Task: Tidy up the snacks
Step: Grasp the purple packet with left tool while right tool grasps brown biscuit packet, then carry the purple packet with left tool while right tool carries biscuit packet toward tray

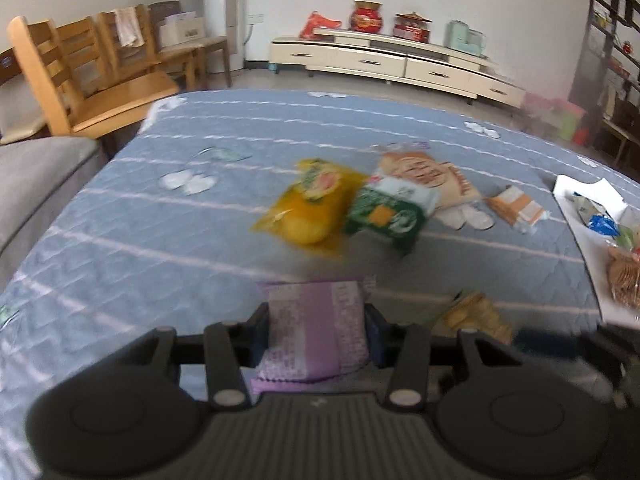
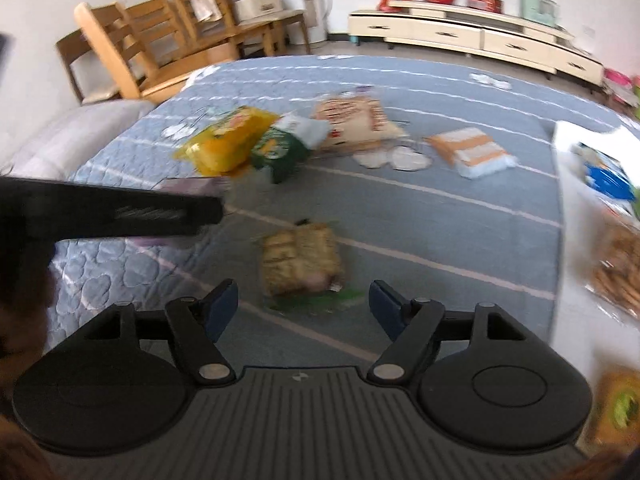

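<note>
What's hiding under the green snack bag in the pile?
The green snack bag lies partly on the yellow bag and the tan bread bag. Whatever sits directly beneath it on the blue quilt is covered, so it can't be seen.
</note>
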{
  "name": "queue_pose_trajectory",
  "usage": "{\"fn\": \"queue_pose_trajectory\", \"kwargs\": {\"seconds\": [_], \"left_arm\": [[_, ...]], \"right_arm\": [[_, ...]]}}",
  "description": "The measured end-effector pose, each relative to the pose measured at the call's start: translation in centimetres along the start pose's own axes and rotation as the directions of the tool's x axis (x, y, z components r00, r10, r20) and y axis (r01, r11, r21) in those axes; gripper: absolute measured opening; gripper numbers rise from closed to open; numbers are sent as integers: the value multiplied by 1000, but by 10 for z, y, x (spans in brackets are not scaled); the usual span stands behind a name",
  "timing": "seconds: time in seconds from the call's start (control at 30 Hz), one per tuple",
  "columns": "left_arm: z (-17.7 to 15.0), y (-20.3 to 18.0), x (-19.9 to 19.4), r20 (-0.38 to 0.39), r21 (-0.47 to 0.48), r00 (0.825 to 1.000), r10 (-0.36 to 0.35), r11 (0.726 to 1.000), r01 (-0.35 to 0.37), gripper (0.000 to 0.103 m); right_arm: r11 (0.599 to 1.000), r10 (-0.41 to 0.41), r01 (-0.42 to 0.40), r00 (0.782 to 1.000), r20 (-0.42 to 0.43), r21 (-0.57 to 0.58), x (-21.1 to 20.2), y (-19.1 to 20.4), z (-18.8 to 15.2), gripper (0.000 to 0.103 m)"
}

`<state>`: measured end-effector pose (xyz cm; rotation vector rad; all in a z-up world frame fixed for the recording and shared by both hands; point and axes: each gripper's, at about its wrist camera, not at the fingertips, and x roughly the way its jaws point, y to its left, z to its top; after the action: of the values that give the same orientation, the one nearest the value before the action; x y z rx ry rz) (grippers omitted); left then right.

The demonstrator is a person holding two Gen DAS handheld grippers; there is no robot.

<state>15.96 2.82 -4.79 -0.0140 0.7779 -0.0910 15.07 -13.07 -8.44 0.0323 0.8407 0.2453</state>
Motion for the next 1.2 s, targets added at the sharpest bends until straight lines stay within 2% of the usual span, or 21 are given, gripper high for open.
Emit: {"fn": "queue_pose_trajectory", "kwargs": {"seconds": [0.1,0.17,0.2,0.23,0.4,0.73,0.93,1.2], "left_arm": [[-10,8,-10,0,3,1000,19,1000,-19,46],[-12,8,-13,-2,-4,1000,19,1000,-19,46],[-14,8,-16,-1,-10,1000,19,1000,-19,46],[-15,8,-17,-1,-18,1000,19,1000,-19,46],[-19,-3,-28,9,-11,1000,6,1000,-6,46],[-21,-28,-80,86,25,996,-29,999,27,46],[-23,-44,-112,129,51,991,-32,998,26,46],[-29,-60,-142,168,74,985,-43,997,31,46]], "right_arm": [[999,-20,20,1000,2,-36,13,3,7,93],[997,-50,50,999,5,-57,18,4,12,75],[995,-69,69,998,8,-69,18,7,14,56],[995,-74,74,997,9,-68,17,6,14,54],[995,-93,94,995,43,-22,-4,4,11,53],[988,-149,140,974,172,61,-100,3,-2,53],[977,-199,178,958,205,117,-154,-9,-20,53],[965,-243,210,939,243,155,-196,-18,-39,53]]}}
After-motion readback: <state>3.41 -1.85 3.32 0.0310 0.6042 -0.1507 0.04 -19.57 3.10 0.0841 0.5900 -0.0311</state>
